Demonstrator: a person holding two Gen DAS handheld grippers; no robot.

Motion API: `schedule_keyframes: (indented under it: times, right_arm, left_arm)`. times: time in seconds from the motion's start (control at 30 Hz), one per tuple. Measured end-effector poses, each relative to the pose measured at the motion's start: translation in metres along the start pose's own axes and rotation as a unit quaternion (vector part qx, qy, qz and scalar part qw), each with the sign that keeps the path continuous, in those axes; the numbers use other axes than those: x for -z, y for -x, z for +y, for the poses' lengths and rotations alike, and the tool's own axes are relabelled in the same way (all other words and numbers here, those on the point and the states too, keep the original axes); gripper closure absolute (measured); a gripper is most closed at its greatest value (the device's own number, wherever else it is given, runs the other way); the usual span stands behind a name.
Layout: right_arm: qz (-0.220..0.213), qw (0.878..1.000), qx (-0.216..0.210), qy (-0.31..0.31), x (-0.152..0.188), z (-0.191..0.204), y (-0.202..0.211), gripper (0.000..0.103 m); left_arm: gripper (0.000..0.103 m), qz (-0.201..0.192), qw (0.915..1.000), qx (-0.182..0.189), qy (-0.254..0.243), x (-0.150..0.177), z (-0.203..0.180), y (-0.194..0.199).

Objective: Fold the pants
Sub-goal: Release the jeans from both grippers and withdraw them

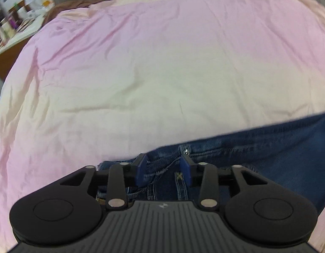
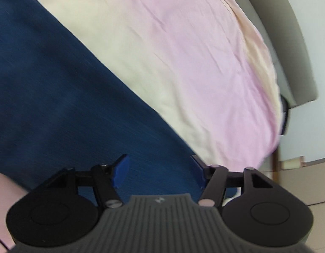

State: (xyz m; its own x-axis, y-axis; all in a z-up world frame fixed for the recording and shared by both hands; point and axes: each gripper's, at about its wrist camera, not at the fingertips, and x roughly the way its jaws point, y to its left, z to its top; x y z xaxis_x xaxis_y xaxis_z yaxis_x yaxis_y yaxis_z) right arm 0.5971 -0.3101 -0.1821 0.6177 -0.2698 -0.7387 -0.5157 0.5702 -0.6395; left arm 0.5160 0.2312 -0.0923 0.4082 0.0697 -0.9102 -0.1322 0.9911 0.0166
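Blue pads on your left hand-held gripper [image 1: 164,169] sit partly apart, straddling the fly area of the jeans [image 1: 257,147] right by the zipper, with denim between them but not pinched as far as the left wrist view shows. Your right hand-held gripper [image 2: 160,170] is spread wide over a plain stretch of the same jeans, nothing gripped; that view is pretty blurry. The jeans lie flat on the bed, on a pink and cream sheet [image 1: 162,63], running along its near side. Past the sheet there's a grey bed frame [image 2: 289,42] at the far edge, and off to the left a cluttered table [image 1: 16,27] with small stuff too blurred to name.
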Motion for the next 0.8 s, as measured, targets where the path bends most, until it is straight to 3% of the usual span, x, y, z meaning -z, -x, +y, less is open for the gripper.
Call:
schedule_keyframes:
  times: [0.07, 0.17, 0.23, 0.27, 0.43, 0.5, 0.6, 0.67, 0.8]
  right_arm:
    - [-0.018, 0.999, -0.039, -0.019, -0.010, 0.015, 0.021, 0.044]
    - [-0.039, 0.991, -0.112, -0.064, -0.030, 0.038, 0.049, 0.046]
    - [-0.053, 0.980, -0.164, -0.101, -0.046, 0.053, 0.064, 0.060]
    - [-0.056, 0.974, -0.184, -0.118, -0.055, 0.059, 0.068, 0.073]
    - [-0.093, 0.935, -0.269, -0.214, -0.101, 0.091, 0.079, 0.079]
    - [-0.104, 0.912, -0.302, -0.257, -0.118, 0.105, 0.075, 0.091]
    - [-0.099, 0.888, -0.338, -0.297, -0.144, 0.128, 0.062, 0.099]
    - [-0.091, 0.886, -0.343, -0.300, -0.159, 0.146, 0.055, 0.099]
    - [-0.073, 0.899, -0.306, -0.305, -0.188, 0.174, 0.030, 0.103]
  left_arm:
    - [0.031, -0.032, 0.9992, -0.024, -0.002, 0.000, 0.001, 0.019]
    - [0.031, -0.037, 0.9990, -0.012, -0.021, 0.010, -0.002, 0.037]
    - [0.032, -0.035, 0.9991, -0.008, -0.023, 0.020, 0.000, 0.042]
    - [0.034, -0.033, 0.9991, -0.003, -0.027, 0.028, 0.001, 0.043]
    - [0.052, -0.014, 0.9989, 0.010, -0.044, 0.073, 0.013, 0.022]
    - [0.066, -0.008, 0.9989, 0.000, -0.045, 0.089, 0.019, 0.011]
    - [0.075, -0.005, 0.9995, 0.006, -0.030, 0.104, 0.034, -0.008]
    - [0.081, 0.002, 0.9998, 0.013, -0.015, 0.109, 0.042, -0.022]
    - [0.081, -0.007, 0.9998, 0.018, -0.003, 0.108, 0.050, -0.043]
